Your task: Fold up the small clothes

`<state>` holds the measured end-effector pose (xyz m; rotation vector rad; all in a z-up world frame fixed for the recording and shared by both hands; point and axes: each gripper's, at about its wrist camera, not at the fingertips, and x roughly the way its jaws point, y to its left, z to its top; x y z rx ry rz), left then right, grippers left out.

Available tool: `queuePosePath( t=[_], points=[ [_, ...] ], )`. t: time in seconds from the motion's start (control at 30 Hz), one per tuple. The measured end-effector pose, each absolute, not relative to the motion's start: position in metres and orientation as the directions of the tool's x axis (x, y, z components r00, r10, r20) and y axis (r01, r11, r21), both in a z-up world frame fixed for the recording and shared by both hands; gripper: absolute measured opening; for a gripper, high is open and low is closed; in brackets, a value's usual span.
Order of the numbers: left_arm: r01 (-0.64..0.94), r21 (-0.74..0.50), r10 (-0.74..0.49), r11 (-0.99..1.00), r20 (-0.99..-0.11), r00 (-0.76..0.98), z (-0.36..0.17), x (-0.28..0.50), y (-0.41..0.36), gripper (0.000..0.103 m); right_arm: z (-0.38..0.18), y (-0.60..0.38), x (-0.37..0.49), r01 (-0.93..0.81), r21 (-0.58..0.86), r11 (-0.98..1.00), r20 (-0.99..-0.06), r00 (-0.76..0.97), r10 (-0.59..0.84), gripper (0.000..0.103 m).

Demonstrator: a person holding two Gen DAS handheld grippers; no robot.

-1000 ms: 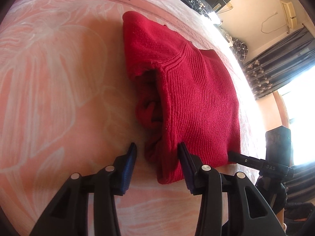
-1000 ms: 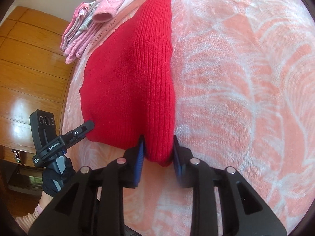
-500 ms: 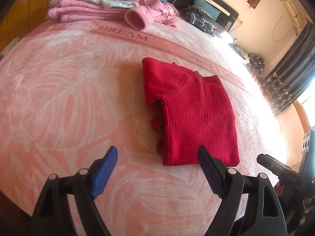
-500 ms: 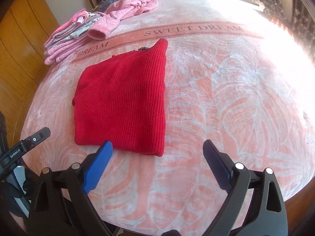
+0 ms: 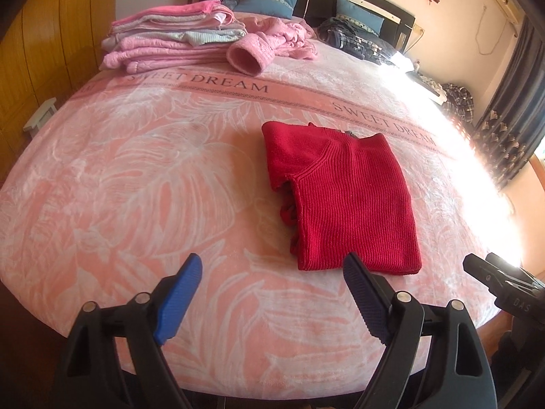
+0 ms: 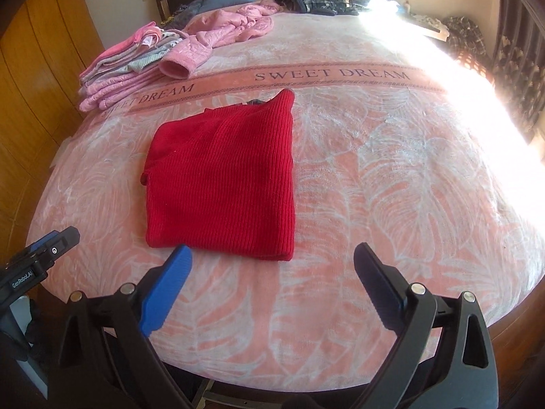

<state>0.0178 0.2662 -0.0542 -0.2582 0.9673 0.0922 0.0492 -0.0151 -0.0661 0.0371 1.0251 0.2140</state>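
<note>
Sweater (image 5: 344,204) folded; tucked sleeve mostly hidden under left edge.

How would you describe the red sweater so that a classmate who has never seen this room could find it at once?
Start at the big bed with the pink leaf-print blanket. Below its "SWEET DREAM" band, near the foot, lies the red sweater, folded flat. It lies alone; the pink clothes sit by the headboard.

Daylight enters from the right side; strong glare washes out the bedspread (image 5: 477,184) edge in both views. Remaining areas are evenly lit, with soft shadows. Focus is sharp centrally. Fisheye distortion bends the edges; dark vignetting occupies the corners.
</note>
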Motion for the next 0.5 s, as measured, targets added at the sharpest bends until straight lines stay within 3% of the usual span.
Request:
queuePosePath(
  t=[0.5],
  points=[
    [-0.197,-0.122,0.010,0.973,-0.828,0.561,-0.038,-0.003,0.248,0.086,-0.043,0.001,0.019,-0.162,0.106,0.981,-0.838,0.516,0.176,0.095]
  ],
)
